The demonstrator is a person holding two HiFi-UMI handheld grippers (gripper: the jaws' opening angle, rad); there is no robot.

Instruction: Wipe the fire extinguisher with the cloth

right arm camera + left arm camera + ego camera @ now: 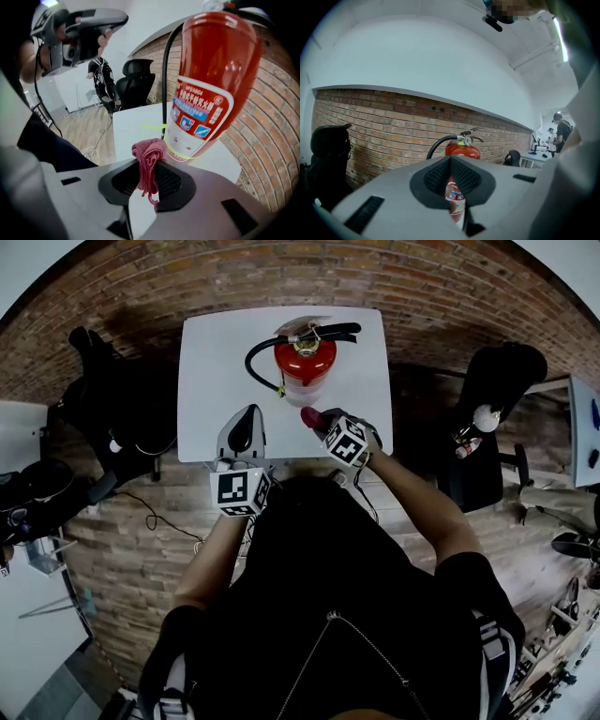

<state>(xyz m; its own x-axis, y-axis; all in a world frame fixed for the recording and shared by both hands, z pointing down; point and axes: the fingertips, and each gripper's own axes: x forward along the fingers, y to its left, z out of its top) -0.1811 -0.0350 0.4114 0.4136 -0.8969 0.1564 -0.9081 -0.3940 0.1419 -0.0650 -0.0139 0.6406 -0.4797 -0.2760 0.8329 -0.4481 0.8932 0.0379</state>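
A red fire extinguisher (pixel 305 363) with a black hose stands upright near the far edge of the white table (pixel 214 390). My right gripper (pixel 319 420) is just in front of its base, shut on a bunched pink cloth (pixel 308 415). In the right gripper view the cloth (pixel 149 156) sticks up between the jaws and sits right at the foot of the extinguisher (pixel 211 84). My left gripper (pixel 245 423) hovers over the table's near left part, apart from the extinguisher (pixel 462 149), with its jaws together and nothing held (pixel 451 164).
A black office chair (pixel 494 381) stands right of the table and a dark bag or seat (pixel 98 367) left of it. Cables (pixel 150 517) trail over the brick-patterned floor near the table's front edge. People (pixel 558 127) stand far off at desks.
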